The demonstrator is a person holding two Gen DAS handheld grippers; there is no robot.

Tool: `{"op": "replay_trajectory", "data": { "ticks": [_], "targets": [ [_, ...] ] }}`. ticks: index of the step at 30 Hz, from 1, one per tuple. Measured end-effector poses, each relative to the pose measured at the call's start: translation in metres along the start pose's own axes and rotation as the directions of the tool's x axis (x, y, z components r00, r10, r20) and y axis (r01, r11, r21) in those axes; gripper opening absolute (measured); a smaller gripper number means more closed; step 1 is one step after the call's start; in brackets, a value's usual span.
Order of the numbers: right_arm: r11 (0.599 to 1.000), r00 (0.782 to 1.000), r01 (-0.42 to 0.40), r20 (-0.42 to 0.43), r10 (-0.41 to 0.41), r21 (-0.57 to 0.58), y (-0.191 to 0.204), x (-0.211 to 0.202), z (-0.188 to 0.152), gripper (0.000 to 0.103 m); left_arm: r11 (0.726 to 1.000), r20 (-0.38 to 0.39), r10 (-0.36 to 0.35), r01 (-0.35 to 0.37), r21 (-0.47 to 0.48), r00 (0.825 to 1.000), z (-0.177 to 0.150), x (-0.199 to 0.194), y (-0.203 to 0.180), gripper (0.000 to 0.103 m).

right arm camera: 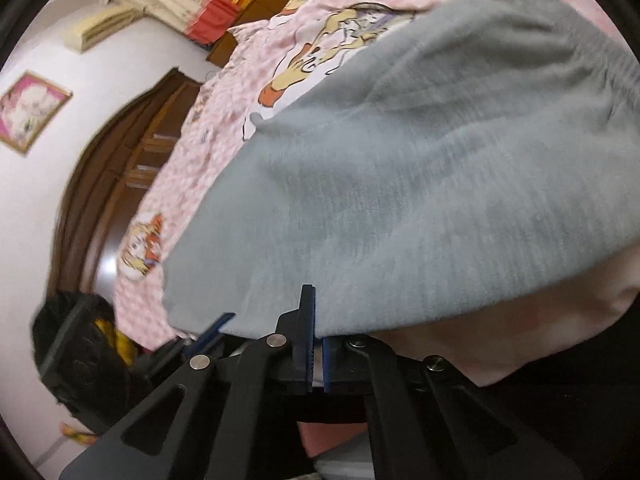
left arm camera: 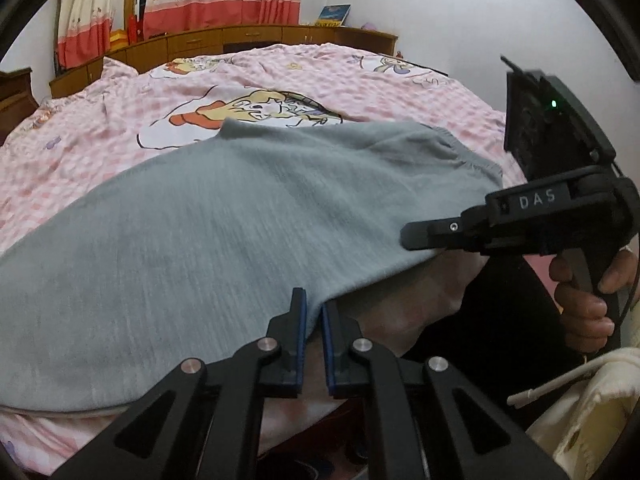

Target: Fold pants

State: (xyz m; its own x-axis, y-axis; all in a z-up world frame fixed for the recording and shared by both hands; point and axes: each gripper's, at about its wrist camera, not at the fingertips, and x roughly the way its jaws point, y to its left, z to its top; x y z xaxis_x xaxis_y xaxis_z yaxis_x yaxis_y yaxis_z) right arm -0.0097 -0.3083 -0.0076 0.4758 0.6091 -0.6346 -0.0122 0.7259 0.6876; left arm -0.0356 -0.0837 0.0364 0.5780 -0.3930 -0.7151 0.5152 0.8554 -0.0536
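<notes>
Lying across the near part of the bed, the grey pants are seen spread over the pink checked cover, with their near edge raised off the bedding; a rounded hem or waist end is seen at the far right, and a long stretch runs off to the near left; which end is the waistband cannot be told. The near edge is pinched by the left claw, whose blue pads are drawn nearly together with grey cloth caught between them; the same edge, farther right, is clamped by the right claw, seen from the side in the left view with the fabric draped over its tip. In the right view the left claw appears at the near left, just beside the pants' edge. A hand is seen wrapped round the right claw's handle. The garment already looks doubled lengthwise, judging by its narrow shape, though this is not certain; the fold in hand seems only begun, the lifted edge not yet carried to the far side; further folding and flattening would remain.
</notes>
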Motion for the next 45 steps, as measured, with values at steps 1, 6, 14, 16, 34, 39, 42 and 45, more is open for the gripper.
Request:
{"op": "replay_trajectory", "data": {
  "ticks": [1,6,14,16,34,39,42,45],
  "targets": [
    [1.000,1.000,0.012,-0.002,-0.012,-0.010,0.001,0.001,0.000,0.003,1.000,-0.005,-0.001,0.001,0.005,1.000,-0.001,0.000,-0.001,0.007],
    [0.999,0.998,0.034,-0.053,-0.033,0.019,-0.014,0.017,-0.001,0.004,0.999,-0.061,-0.026,0.024,-0.024,0.998,-0.006,0.006,0.005,0.008],
    [0.989,0.990,0.137,0.040,-0.135,-0.048,-0.029,-0.058,-0.002,0.035,0.996,0.012,-0.021,0.022,-0.088,1.000,0.005,-0.027,0.021,0.041],
    [0.984,0.974,0.173,0.142,-0.177,0.037,-0.042,-0.084,0.003,0.053,0.994,0.025,0.008,-0.005,-0.108,1.000,0.012,-0.028,0.025,0.051],
    [0.958,0.920,0.223,0.286,-0.267,0.178,-0.103,-0.088,0.044,0.020,0.953,-0.136,0.179,-0.206,-0.221,0.975,0.022,0.037,0.045,0.055],
    [0.947,0.913,0.303,0.255,-0.320,0.105,-0.091,-0.107,0.046,0.029,0.958,-0.141,0.163,-0.191,-0.213,0.977,0.037,0.029,0.046,0.056],
    [0.894,0.840,0.447,0.326,-0.433,0.034,-0.064,-0.124,0.056,0.029,0.959,-0.106,0.170,-0.189,-0.212,0.980,0.056,0.023,0.049,0.060],
    [0.874,0.837,0.480,0.337,-0.432,-0.072,-0.037,-0.122,0.072,0.029,0.957,-0.086,0.155,-0.172,-0.232,0.984,0.080,0.029,0.053,0.064]
  ]
}}
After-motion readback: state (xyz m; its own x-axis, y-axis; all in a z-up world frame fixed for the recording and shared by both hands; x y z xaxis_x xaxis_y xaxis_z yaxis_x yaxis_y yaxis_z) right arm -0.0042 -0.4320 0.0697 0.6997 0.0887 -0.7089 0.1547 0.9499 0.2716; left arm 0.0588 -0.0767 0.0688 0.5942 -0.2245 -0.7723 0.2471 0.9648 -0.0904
